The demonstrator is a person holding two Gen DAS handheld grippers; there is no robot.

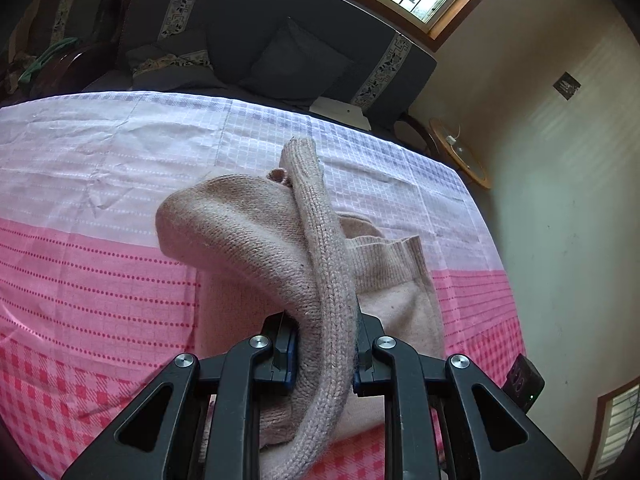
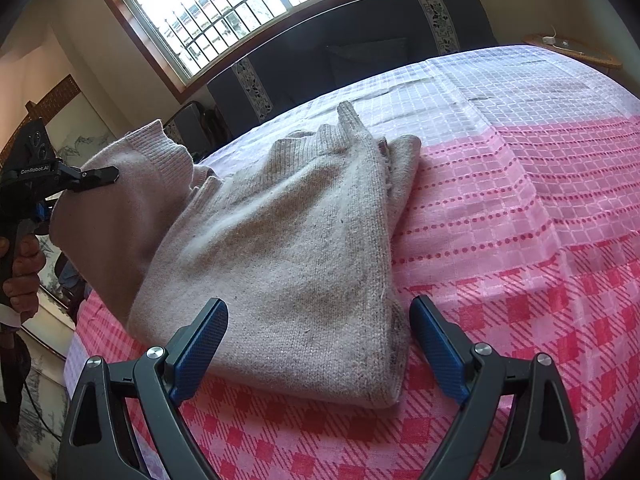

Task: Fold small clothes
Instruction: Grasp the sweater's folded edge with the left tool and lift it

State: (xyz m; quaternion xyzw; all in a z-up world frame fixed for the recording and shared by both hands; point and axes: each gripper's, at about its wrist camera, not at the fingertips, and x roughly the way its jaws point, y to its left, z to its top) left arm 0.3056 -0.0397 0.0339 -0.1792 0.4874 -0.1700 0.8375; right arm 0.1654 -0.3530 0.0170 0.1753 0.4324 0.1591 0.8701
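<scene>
A small beige knitted sweater [image 2: 296,248] lies partly folded on the pink checked tablecloth [image 2: 520,240]. My left gripper [image 1: 325,354] is shut on a bunched part of the sweater [image 1: 256,240], with a ribbed sleeve [image 1: 320,232] running up between the fingers. It holds that part lifted above the table. In the right wrist view the left gripper [image 2: 86,178] sits at the left, holding up the sweater's ribbed edge. My right gripper [image 2: 320,344] is open and empty, its blue pads on either side of the sweater's near corner, just above the cloth.
A dark sofa [image 1: 280,40] with cushions stands behind the table under a barred window [image 2: 224,8]. A small round wooden side table [image 1: 460,152] stands at the far right. The cloth's near edge drops off at the left [image 2: 80,340].
</scene>
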